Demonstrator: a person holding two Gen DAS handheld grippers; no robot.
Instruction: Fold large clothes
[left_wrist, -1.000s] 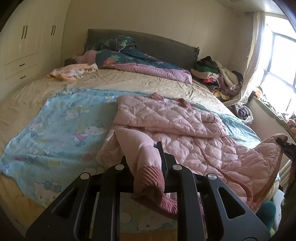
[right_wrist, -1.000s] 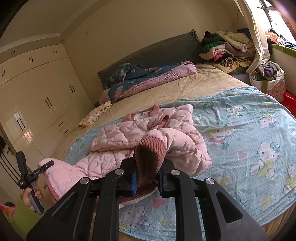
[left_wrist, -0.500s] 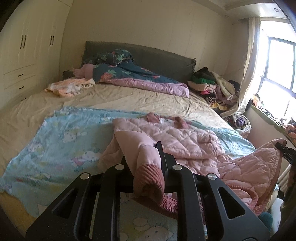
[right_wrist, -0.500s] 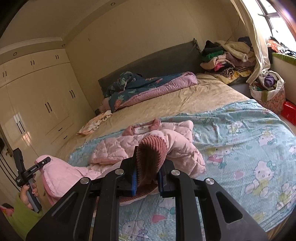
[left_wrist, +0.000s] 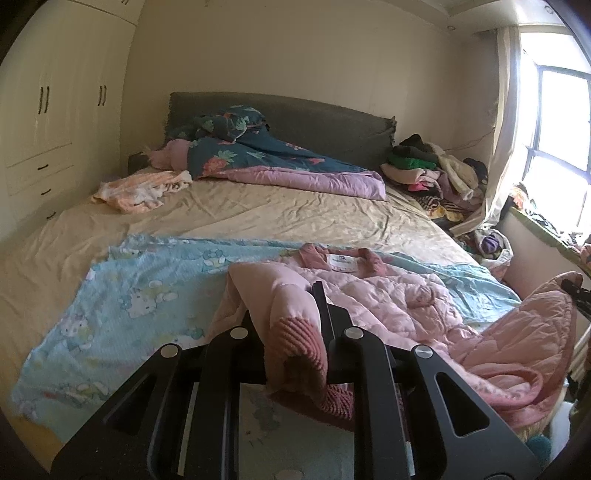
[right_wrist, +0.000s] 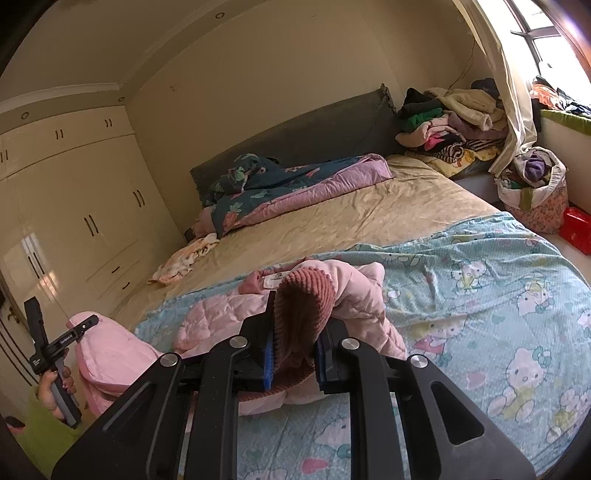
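Note:
A pink quilted jacket (left_wrist: 388, 299) lies on a blue Hello Kitty sheet (left_wrist: 122, 306) near the foot of the bed, collar away from me. My left gripper (left_wrist: 291, 332) is shut on one ribbed dark-pink sleeve cuff (left_wrist: 295, 343), with the sleeve lifted off the sheet. My right gripper (right_wrist: 295, 347) is shut on the other ribbed cuff (right_wrist: 303, 306), also lifted. In the right wrist view the jacket (right_wrist: 221, 317) stretches left to the left gripper (right_wrist: 79, 328), held in a hand. The right gripper shows at the left wrist view's right edge (left_wrist: 576, 291).
A folded dark floral and purple duvet (left_wrist: 280, 166) and a small peach garment (left_wrist: 140, 188) lie near the grey headboard. A pile of clothes (left_wrist: 432, 170) sits at the far right corner. A bag of laundry (right_wrist: 532, 188) and a red box (right_wrist: 576, 229) stand beside the bed. Wardrobes line the left wall.
Both grippers have risen and drawn back with the cuffs still held. The sleeves are lifted higher and the jacket body is pulled flatter on the sheet.

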